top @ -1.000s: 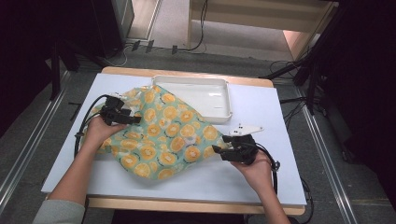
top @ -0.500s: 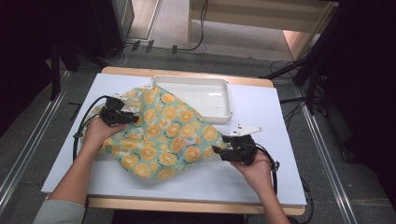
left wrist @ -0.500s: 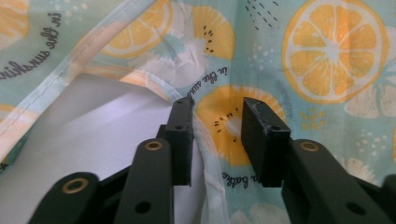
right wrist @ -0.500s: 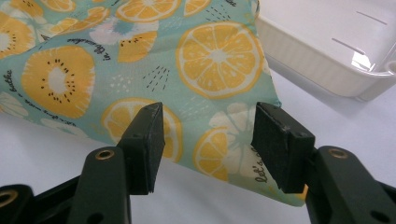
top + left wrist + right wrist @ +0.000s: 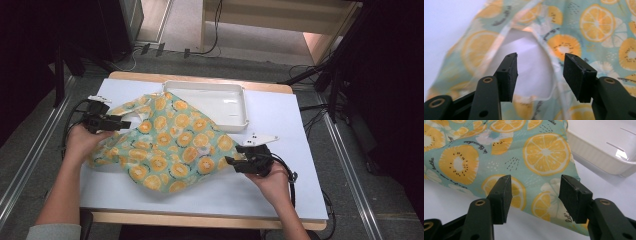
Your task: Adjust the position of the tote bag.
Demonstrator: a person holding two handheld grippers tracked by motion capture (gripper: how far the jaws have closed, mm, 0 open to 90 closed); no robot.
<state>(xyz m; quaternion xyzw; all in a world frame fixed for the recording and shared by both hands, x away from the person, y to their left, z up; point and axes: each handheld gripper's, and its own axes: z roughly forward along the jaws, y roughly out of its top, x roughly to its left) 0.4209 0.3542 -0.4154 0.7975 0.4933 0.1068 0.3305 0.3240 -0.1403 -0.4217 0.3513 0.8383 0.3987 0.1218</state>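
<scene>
Two grippers flank a citrus-print cloth (image 5: 175,142) on the bench (image 5: 280,185)

Left gripper (image 5: 120,121), jaws just reopened and empty, at the cloth's left edge; right gripper (image 5: 231,161), jaws wide, over its lower-right corner.

Right claw (image 5: 535,196) open above fruit-print cloth (image 5: 499,157) edge, white tray (image 5: 599,152) just beyond, white table (image 5: 454,202) beneath

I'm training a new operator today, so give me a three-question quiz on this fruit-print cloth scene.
1. True or false: the right gripper has its jaws clamped shut on the cloth.
2. What lies on the table beyond the cloth? A) a white tray B) a metal bowl C) a cardboard box
3. What fruit slices are printed on the cloth?

Key:
1. False; the jaws stand open over the cloth's edge.
2. A, the white tray.
3. Orange slices, with some kiwi slices.
</scene>
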